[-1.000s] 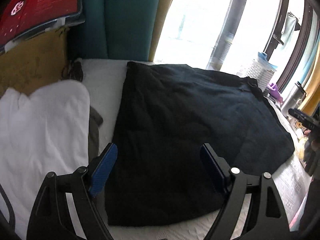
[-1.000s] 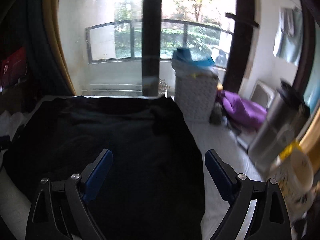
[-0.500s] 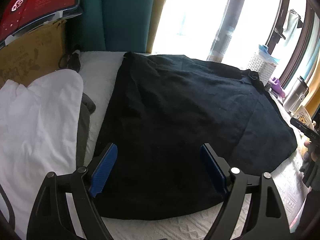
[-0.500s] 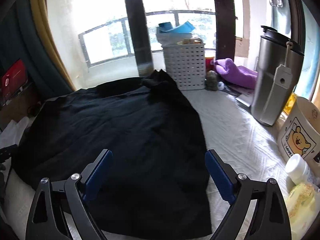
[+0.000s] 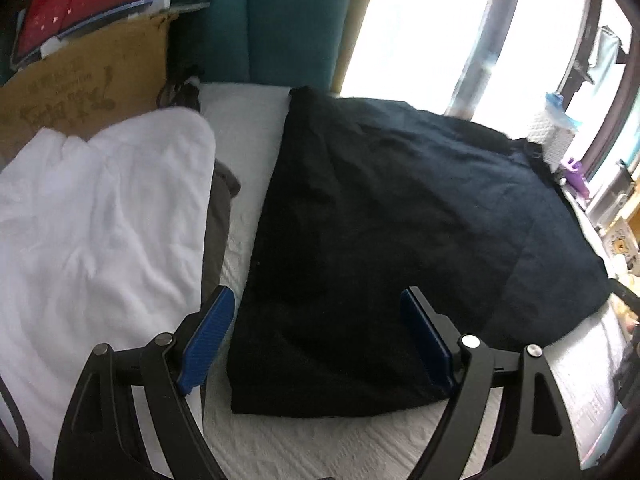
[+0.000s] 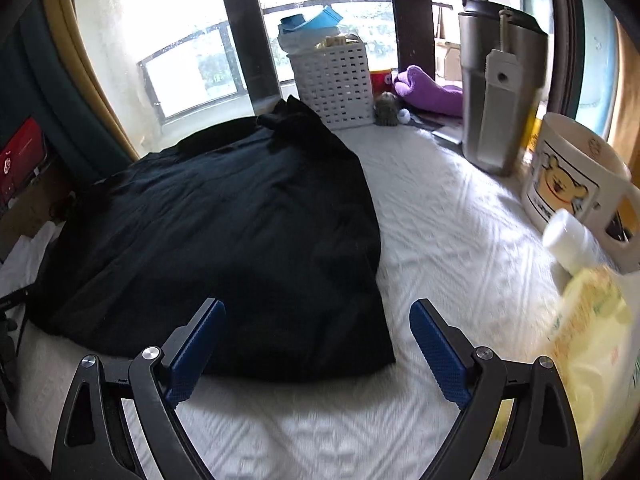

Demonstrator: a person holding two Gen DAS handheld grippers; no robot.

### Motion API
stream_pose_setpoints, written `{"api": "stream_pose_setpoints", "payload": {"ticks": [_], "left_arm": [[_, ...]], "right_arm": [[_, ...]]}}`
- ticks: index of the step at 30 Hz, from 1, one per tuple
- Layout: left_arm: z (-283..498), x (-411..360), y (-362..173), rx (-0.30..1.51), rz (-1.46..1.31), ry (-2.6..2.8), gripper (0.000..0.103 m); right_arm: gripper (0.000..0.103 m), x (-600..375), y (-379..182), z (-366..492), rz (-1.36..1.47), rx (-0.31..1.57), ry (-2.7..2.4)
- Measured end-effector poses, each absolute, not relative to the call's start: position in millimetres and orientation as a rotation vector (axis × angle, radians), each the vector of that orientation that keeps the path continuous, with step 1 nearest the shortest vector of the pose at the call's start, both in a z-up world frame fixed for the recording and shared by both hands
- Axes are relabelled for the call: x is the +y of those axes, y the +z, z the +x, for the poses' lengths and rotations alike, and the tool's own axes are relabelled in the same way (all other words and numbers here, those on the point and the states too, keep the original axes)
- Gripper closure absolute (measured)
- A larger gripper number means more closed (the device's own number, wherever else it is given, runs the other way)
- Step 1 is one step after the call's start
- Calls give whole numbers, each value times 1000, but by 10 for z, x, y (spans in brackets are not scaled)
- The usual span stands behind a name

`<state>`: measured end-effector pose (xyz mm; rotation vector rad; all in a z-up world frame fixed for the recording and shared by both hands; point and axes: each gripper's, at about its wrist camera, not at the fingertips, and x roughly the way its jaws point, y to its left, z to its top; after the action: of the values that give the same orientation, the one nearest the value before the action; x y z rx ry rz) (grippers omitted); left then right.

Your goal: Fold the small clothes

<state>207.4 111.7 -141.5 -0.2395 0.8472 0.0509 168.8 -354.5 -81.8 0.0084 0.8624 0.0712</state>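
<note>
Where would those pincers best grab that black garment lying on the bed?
Probably the near corners of the black garment: its near right corner lies flat beside bare white bedcover, so the open right gripper could slide in low from there.

We see bright daylight through a tall window (image 6: pixel 320 20) with dark frames and a balcony railing, teal and yellow curtains (image 5: pixel 288 20) beside it, and a white textured table (image 6: pixel 440 208).

A black garment (image 5: pixel 392 232) lies spread flat on the white quilted bed (image 6: pixel 440 216), lightly wrinkled. Its far corner is bunched up. One side shows a lighter folded-over panel.
</note>
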Motion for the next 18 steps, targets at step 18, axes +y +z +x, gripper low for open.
{"api": "stream_pose_setpoints", "payload": {"ticks": [18], "left_arm": [[1861, 1320, -1100, 744, -248, 91, 19]], "right_arm": [[2, -3333, -952, 1706, 228, 912, 185]]}}
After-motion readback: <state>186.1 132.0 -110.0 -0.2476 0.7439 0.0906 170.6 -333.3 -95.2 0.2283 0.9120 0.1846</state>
